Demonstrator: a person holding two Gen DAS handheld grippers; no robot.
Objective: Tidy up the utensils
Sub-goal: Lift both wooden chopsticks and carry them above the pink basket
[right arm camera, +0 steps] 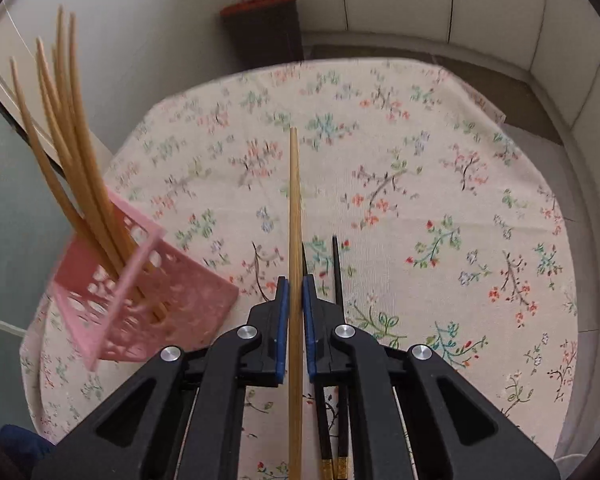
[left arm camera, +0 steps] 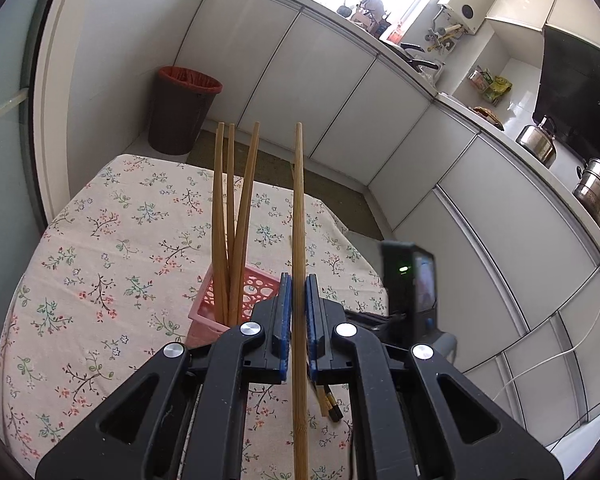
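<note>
Each hand is carrying one utensil toward storage, which looks like the transfer step of the sort. Nearest the lens in the left wrist view, the left gripper [left arm camera: 298,300] has its blue pads pinched narrow on a long pale bamboo chopstick [left arm camera: 299,216], which runs up between the pads and points away over the table. In the right wrist view the right gripper [right arm camera: 296,300] is likewise clamped on a second bamboo chopstick [right arm camera: 295,216], held clear above the floral tablecloth [right arm camera: 420,184]. Just right of that gripper's pads and below them, a pair of black chopsticks with gold bands [right arm camera: 337,276] lies flat on the cloth, not yet collected. Ahead and left of both grippers stands the pink perforated plastic basket [right arm camera: 148,304], holding several upright bamboo chopsticks [right arm camera: 72,128] that fan outward above its rim; I can count three in the left view, more in the blurred right view. The next move probably calls for tipping each held stick upright over the basket's open top and releasing it there. Farther off, beyond the table, a dark brown bin with a red liner [left arm camera: 182,110] stands on the floor; its contents are hidden.
</note>
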